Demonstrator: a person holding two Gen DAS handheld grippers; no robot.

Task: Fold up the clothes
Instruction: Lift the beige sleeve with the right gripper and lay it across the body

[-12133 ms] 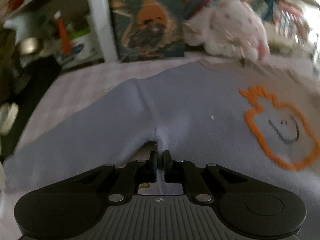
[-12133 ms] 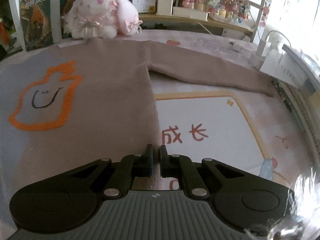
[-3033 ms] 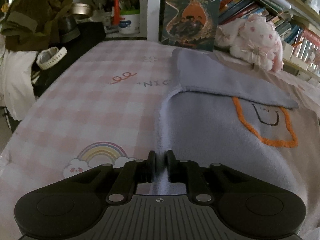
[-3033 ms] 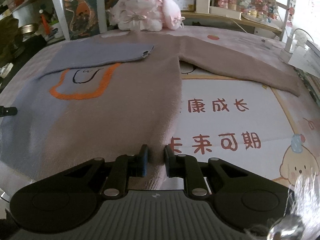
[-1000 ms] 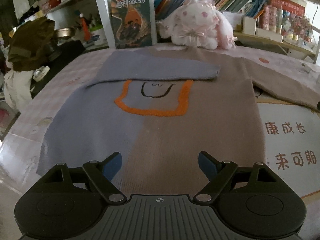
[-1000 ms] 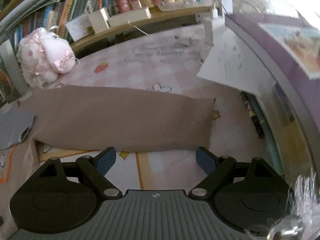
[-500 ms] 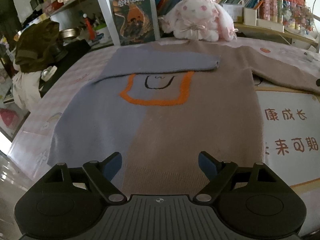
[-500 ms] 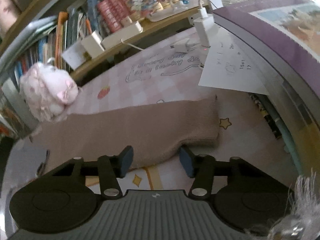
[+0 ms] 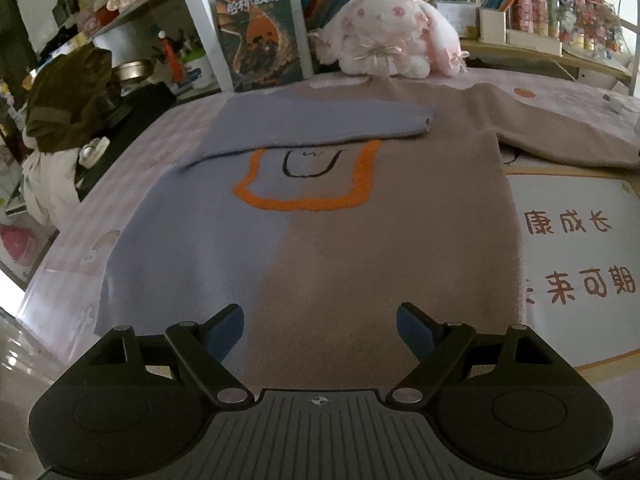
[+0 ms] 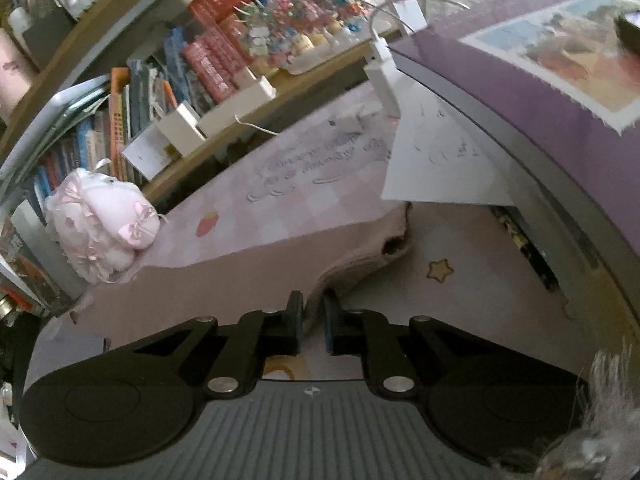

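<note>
**Q:** Sweater (image 9: 360,248): what has just changed at the fingers?

**A:** Right gripper (image 10: 311,320): jaws, spread wide a second ago, have closed to a narrow slit on the lower edge of the brown sleeve (image 10: 248,268) near its cuff (image 10: 394,246), which is lifted and puckered off the mat. Left gripper (image 9: 320,322): jaws spread wide as before, holding nothing, hovering over the hem.

**Q:** What does that mean for the fold?

**A:** The blue sleeve (image 9: 320,124) already lies folded across the chest above the orange outline (image 9: 308,204). The brown sleeve, stretched out to the right, is now gripped; judged from this, it is next to be carried across the body to match.

**Q:** Where does the garment lie?

**A:** Flat, front up, on the printed mat (image 9: 572,216), collar toward the plush rabbit (image 9: 392,44).

**Q:** Containers?

**A:** White open boxes (image 10: 224,116) on the shelf behind; contents cannot be made out. Shelf rows (image 10: 208,64) hold upright books.
</note>
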